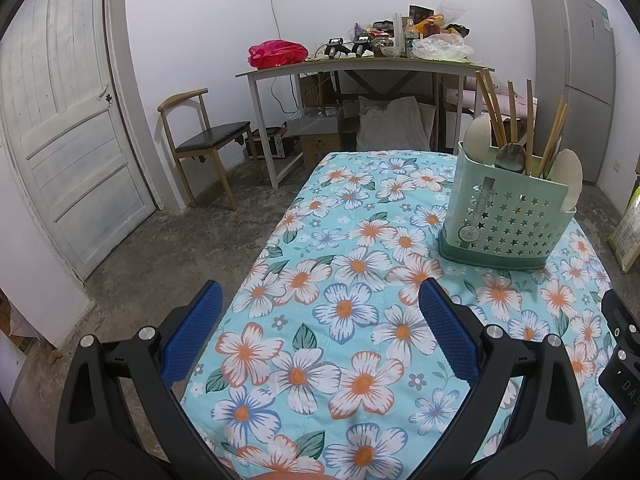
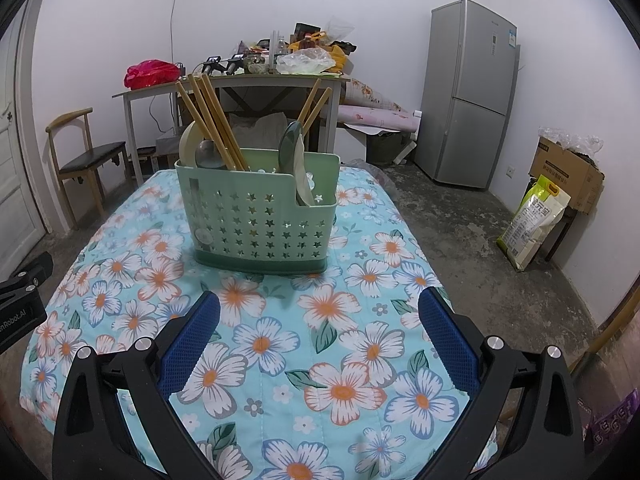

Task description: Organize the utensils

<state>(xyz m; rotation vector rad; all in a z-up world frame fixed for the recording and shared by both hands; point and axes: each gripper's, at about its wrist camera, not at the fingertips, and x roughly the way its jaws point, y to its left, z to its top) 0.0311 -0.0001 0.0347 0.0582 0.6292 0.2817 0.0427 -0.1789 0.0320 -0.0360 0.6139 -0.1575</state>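
Observation:
A green utensil basket [image 2: 260, 220] with star holes stands on the floral tablecloth [image 2: 320, 340]; it also shows at the right of the left wrist view [image 1: 508, 224]. Wooden chopsticks [image 2: 216, 120] and several spoons [image 2: 296, 160] stand upright in it. My right gripper [image 2: 320, 312] is open and empty, hovering above the cloth just in front of the basket. My left gripper [image 1: 320, 304] is open and empty, above the cloth to the left of the basket. No loose utensils lie on the cloth.
A cluttered side table [image 1: 360, 66] stands behind, with a chair [image 1: 208, 140] and a door [image 1: 60, 120] at the left. A grey fridge [image 2: 468, 92], a cardboard box [image 2: 568, 172] and a sack [image 2: 532, 224] stand at the right. The other gripper's body shows at one view edge [image 2: 20, 292].

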